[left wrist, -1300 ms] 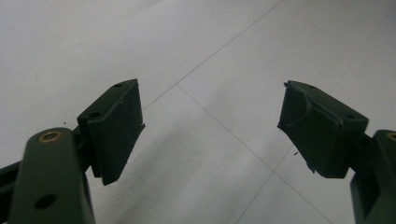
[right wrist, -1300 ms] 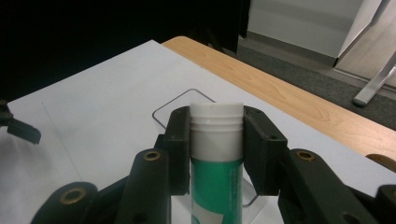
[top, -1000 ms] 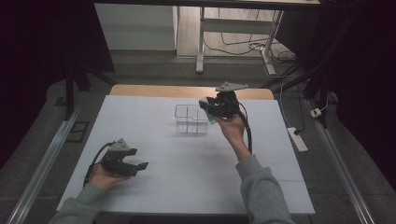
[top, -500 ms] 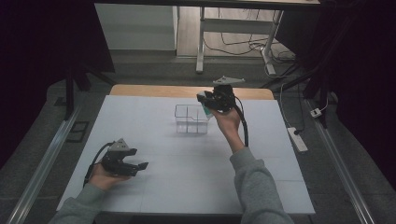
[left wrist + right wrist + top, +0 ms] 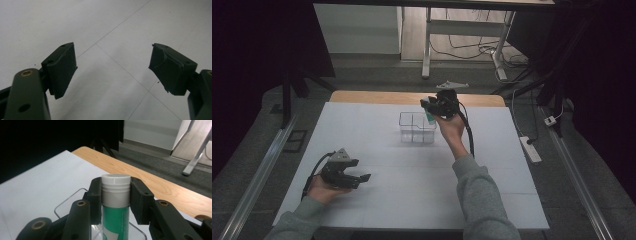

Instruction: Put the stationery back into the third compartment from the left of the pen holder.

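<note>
My right gripper [image 5: 429, 107] is raised over the far right corner of a clear plastic divided box [image 5: 417, 128] and is shut on a green tube with a white cap [image 5: 431, 118]. In the right gripper view the tube [image 5: 115, 202] stands clamped between the jaws, cap end forward, above the rim of the clear box [image 5: 67, 203]. My left gripper [image 5: 357, 176] rests near the table's front left, held low over the white sheet. Its jaws stand wide apart in the left gripper view, and the left gripper [image 5: 112, 67] has nothing between them.
A white sheet [image 5: 377, 195] covers the table, with a strip of wooden tabletop [image 5: 377, 96] bare at the far edge. A power strip [image 5: 530, 149] lies off the right side. Table legs and cables stand on the floor beyond.
My right gripper with the tube has risen and moved away from me, toward the far side of the clear box. The left gripper has stayed put.
</note>
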`<state>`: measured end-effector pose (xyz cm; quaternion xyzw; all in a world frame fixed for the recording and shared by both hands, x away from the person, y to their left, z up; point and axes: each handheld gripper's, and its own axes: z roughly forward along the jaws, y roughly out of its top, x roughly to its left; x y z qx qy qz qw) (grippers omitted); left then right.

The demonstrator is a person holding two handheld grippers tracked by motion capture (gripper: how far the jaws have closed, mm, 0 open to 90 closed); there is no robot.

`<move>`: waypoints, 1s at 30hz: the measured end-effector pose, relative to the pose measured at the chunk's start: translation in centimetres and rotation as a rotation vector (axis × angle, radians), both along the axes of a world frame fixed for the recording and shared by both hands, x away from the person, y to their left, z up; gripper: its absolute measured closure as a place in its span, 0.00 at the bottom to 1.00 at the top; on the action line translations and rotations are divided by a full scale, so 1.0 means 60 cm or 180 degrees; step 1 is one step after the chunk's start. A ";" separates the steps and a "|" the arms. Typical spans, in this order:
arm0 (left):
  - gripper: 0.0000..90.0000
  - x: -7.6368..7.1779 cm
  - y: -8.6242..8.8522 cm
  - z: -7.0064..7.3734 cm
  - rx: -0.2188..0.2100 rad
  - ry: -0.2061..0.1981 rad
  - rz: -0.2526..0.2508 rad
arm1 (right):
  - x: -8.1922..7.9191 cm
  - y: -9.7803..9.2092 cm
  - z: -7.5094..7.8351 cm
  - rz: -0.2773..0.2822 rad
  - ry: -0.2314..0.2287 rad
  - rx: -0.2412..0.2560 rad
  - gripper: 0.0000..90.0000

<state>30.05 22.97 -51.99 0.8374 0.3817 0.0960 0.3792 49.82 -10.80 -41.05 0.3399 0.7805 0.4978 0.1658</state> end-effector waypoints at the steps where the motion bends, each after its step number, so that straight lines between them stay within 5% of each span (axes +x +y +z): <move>1: 0.23 0.000 0.000 0.000 0.0000 0.0001 -0.0002 | 0.000 0.000 0.000 0.0000 0.0000 0.0000 0.70; 11: 0.23 -0.001 -0.001 0.000 0.0016 0.0005 -0.0009 | 0.006 0.001 -0.010 -0.0024 0.0051 -0.0029 0.70; 14: 0.23 -0.001 -0.002 0.000 0.0020 0.0004 -0.0010 | 0.006 0.001 -0.012 -0.0062 0.0110 -0.0118 0.52; 22: 0.23 0.000 -0.003 -0.002 0.0040 0.0012 -0.0017 | -0.006 -0.003 -0.011 0.0004 0.0129 -0.0359 0.48; 30: 0.23 0.000 -0.003 -0.001 0.0036 0.0010 -0.0006 | -0.013 -0.018 -0.009 0.0044 0.0206 -0.0319 0.46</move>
